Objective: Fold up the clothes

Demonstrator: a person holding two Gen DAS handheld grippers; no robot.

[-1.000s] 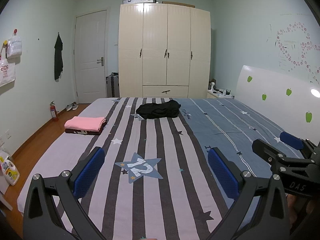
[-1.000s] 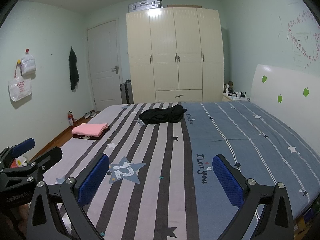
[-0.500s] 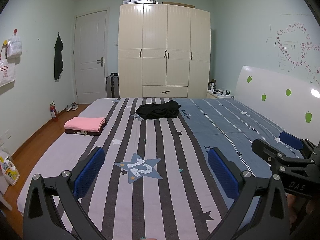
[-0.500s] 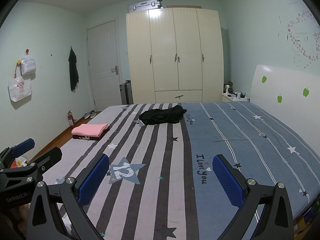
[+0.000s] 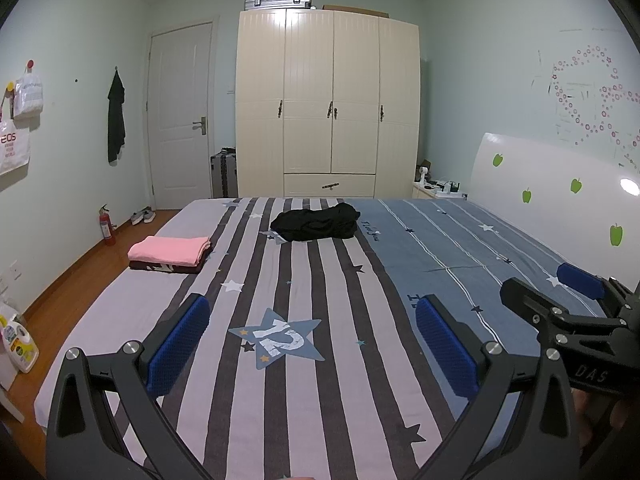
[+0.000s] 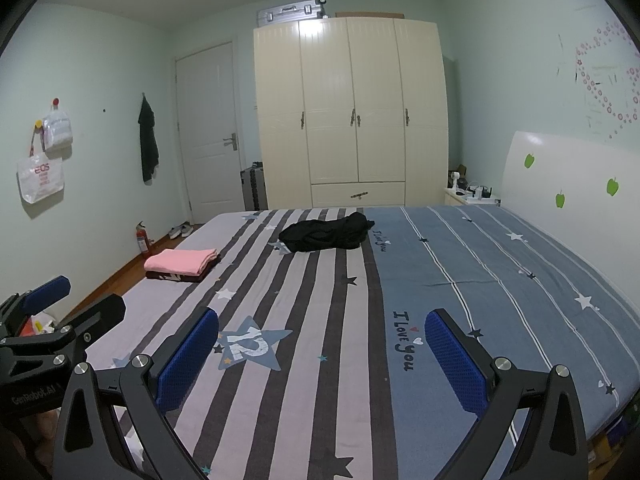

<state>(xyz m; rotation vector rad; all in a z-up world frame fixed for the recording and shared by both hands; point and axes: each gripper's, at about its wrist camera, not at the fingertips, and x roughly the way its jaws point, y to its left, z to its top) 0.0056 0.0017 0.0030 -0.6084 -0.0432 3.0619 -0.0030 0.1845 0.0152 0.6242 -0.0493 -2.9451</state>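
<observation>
A crumpled black garment [image 5: 318,226] [image 6: 326,235] lies at the far middle of the bed, well beyond both grippers. A folded pink garment [image 5: 170,249] [image 6: 181,261] rests on a folded dark one [image 5: 164,267] at the bed's left edge. My left gripper [image 5: 312,344] hovers open over the near end of the striped sheet, nothing between its blue pads. My right gripper [image 6: 324,354] is open too, empty, over the same near end. Each gripper shows at the side of the other's view.
The bed [image 5: 460,248] fills the room, its white headboard [image 5: 552,200] on the right. A cream wardrobe [image 5: 328,108] and a door [image 5: 180,120] stand behind. On the wooden floor at left are a fire extinguisher [image 5: 106,226], shoes and a detergent bottle [image 5: 18,342].
</observation>
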